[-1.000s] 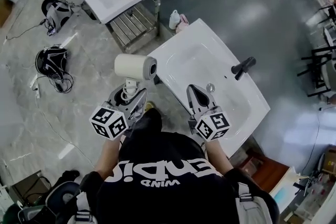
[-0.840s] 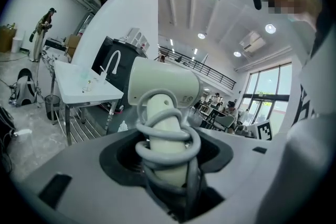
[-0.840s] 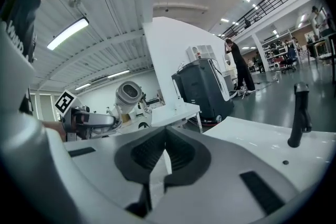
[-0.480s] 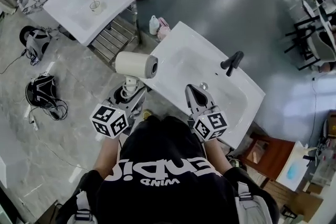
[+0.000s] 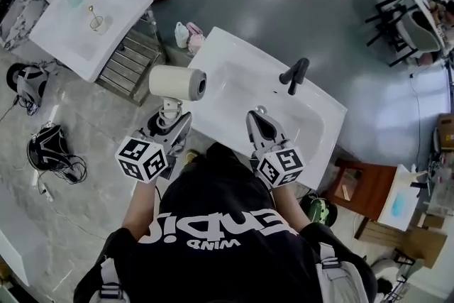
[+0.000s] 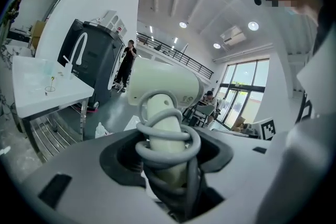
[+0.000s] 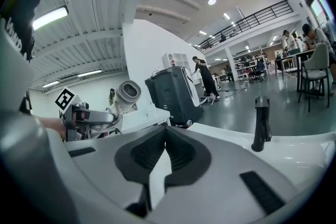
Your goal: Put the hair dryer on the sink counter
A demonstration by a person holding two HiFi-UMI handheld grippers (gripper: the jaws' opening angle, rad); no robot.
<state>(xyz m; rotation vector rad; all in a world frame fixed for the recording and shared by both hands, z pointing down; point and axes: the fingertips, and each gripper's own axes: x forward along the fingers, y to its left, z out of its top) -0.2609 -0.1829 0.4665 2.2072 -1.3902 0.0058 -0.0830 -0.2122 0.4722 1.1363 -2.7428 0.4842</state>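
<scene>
The cream hair dryer (image 5: pixel 177 81) is upright in my left gripper (image 5: pixel 170 120), which is shut on its handle; a grey cord is wound round that handle (image 6: pixel 166 136). Its barrel (image 6: pixel 164 84) hangs level at the left edge of the white sink counter (image 5: pixel 213 53), nozzle toward the basin. A black faucet (image 5: pixel 294 74) stands at the back of the counter. My right gripper (image 5: pixel 255 118) hovers over the basin's near side, shut with nothing in it. In the right gripper view the dryer (image 7: pixel 127 93) and the left gripper (image 7: pixel 86 115) show at left, beyond my right gripper (image 7: pixel 165 128).
A second white sink counter (image 5: pixel 64 32) on a metal rack (image 5: pixel 124 64) stands at the upper left. Two bottles (image 5: pixel 186 35) sit on the floor behind the near counter. A black headset with cables (image 5: pixel 46 152) lies at left. A wooden stool (image 5: pixel 351 188) is at right.
The sink counter has drawn closer and shifted left in the head view. The dryer's nozzle now reaches the counter's left edge. Both grippers keep their grip state.
</scene>
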